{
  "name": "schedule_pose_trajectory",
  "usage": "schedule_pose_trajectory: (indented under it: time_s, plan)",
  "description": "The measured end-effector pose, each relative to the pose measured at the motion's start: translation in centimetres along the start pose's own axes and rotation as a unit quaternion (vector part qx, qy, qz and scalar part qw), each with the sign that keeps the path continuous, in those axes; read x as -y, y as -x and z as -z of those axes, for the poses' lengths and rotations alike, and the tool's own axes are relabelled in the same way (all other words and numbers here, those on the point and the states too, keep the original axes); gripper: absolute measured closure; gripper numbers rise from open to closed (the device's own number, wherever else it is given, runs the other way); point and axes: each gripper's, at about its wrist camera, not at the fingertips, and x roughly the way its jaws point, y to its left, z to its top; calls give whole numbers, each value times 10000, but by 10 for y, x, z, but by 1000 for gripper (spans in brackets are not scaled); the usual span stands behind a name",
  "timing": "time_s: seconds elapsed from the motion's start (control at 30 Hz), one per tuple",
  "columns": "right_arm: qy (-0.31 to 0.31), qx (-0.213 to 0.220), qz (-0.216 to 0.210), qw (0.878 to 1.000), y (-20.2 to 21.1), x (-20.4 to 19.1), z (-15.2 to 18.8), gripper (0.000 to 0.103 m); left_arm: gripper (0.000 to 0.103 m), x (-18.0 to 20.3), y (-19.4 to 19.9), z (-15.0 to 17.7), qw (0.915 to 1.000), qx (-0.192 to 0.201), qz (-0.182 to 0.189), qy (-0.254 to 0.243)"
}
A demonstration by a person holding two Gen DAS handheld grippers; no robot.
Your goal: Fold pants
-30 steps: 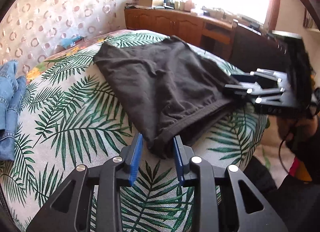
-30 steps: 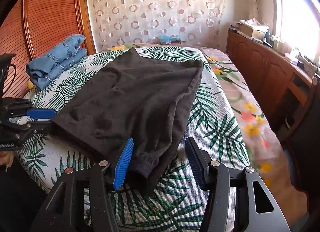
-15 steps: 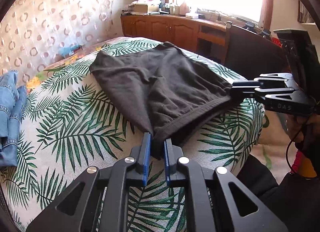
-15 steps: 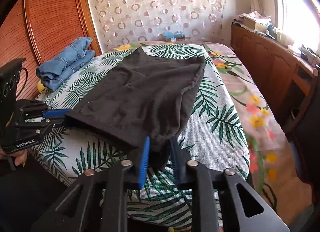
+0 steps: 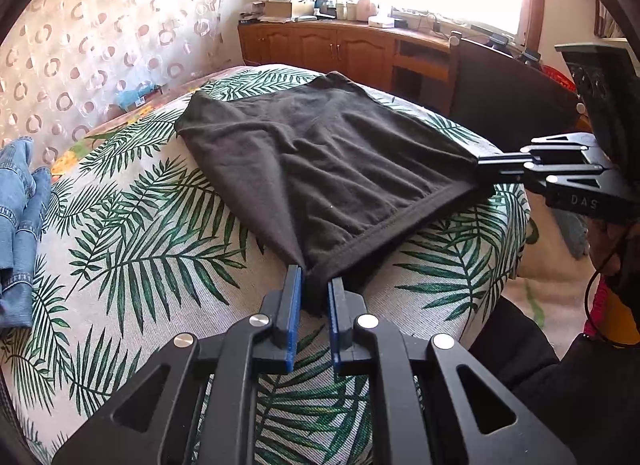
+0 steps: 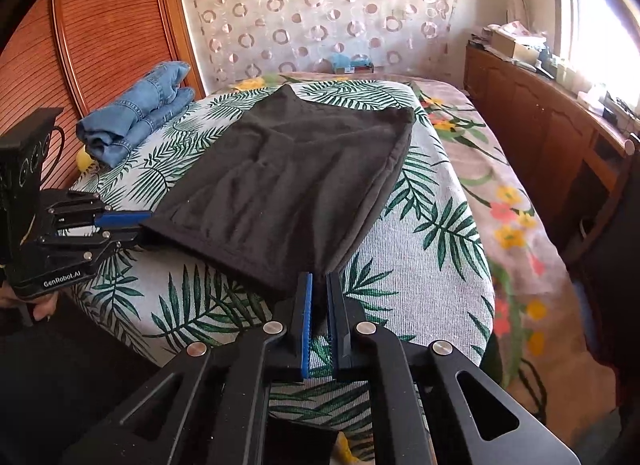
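Dark charcoal pants (image 5: pixel 332 161) lie folded flat on the palm-leaf bedspread (image 5: pixel 132 233), hem edge nearest me. My left gripper (image 5: pixel 314 285) is shut on the near left corner of the hem. My right gripper (image 6: pixel 318 285) is shut on the near right corner of the pants (image 6: pixel 288 177). The hem is stretched taut between them, slightly lifted off the bed. The right gripper shows in the left wrist view (image 5: pixel 484 167); the left gripper shows in the right wrist view (image 6: pixel 140 223).
Folded blue jeans (image 6: pixel 136 117) lie at the bed's far left. A wooden dresser (image 5: pixel 340 49) with clutter stands under the window. A wooden wardrobe (image 6: pixel 96 29) is on the left. A floral sheet (image 6: pixel 500 193) shows along the bed's right side.
Both grippers closed on the near corners of the pants' hem and pulled apart and back, drawing the edge straight and taut.
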Motion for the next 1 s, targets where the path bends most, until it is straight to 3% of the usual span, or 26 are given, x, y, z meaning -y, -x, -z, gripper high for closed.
schedule_pose_trajectory:
  time_s: [0.2,0.4,0.53,0.6,0.73,0.87,1.0]
  plan:
    - [3,-7,-27,10000,0,1,0,97,90,-3,2,-1,9999,-6,21,136]
    - [-61,21,-30,10000,2,5,0,96,78,-8,12,-4,9994,-8,116,328]
    - [-107,111,-16,9999,8,7,-1,92,54,-13,24,-6,9991,122,-26,410]
    - [-123,181,4,9998,12,8,-3,91,50,-19,27,-9,9987,151,-107,482]
    - [-147,319,66,9994,19,10,-4,88,24,-33,28,-12,9973,236,-220,663]
    - [-113,409,172,9990,19,14,-9,73,23,-44,23,-20,9965,276,-272,738]
    - [-85,509,240,9984,10,19,-24,66,23,-55,12,-36,9963,325,-240,753]
